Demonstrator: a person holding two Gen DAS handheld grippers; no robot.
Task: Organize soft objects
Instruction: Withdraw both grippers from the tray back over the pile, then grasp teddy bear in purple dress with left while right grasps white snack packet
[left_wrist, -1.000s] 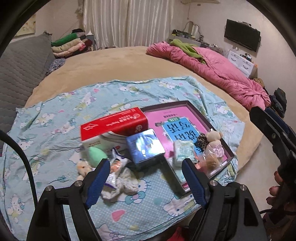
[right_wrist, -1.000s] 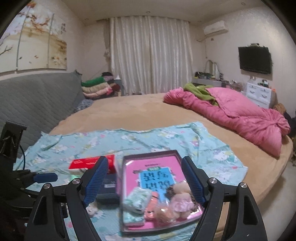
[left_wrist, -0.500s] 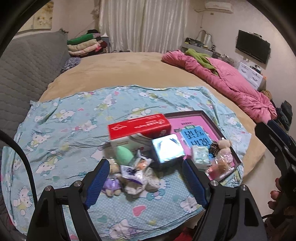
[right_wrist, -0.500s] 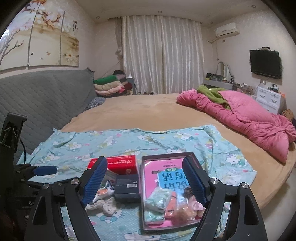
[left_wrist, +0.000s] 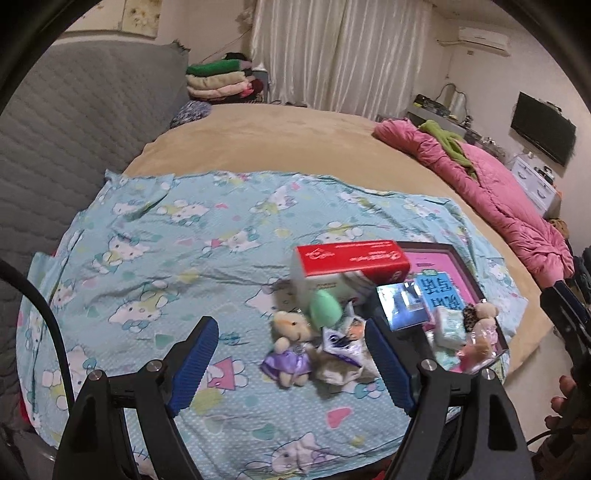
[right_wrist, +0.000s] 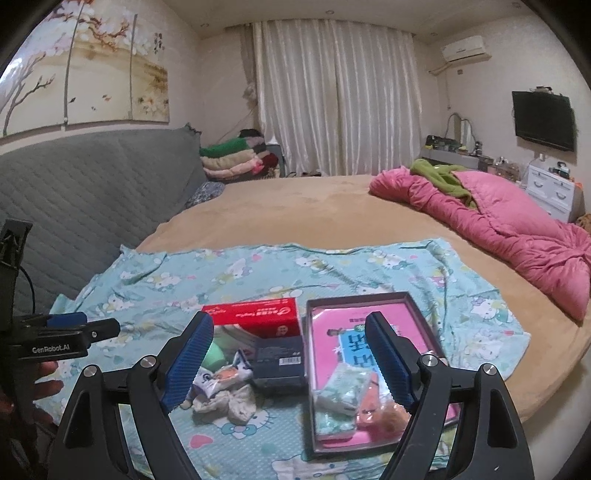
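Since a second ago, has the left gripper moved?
Yes. The left gripper has pulled back and swung left: the red box sits farther right and smaller in its view.

A tan bed carries a pink quilt and blue cartoon sheet.

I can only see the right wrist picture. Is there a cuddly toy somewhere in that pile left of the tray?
Observer: Yes. The left wrist view shows a plush bear in a purple dress lying on the sheet beside a green egg-shaped sponge.
Operator: Any more toys in the tray?
Observer: Two small plush toys sit at the right end of the tray.
Operator: Is the other gripper holding something?
Observer: No, the left gripper is open and empty.
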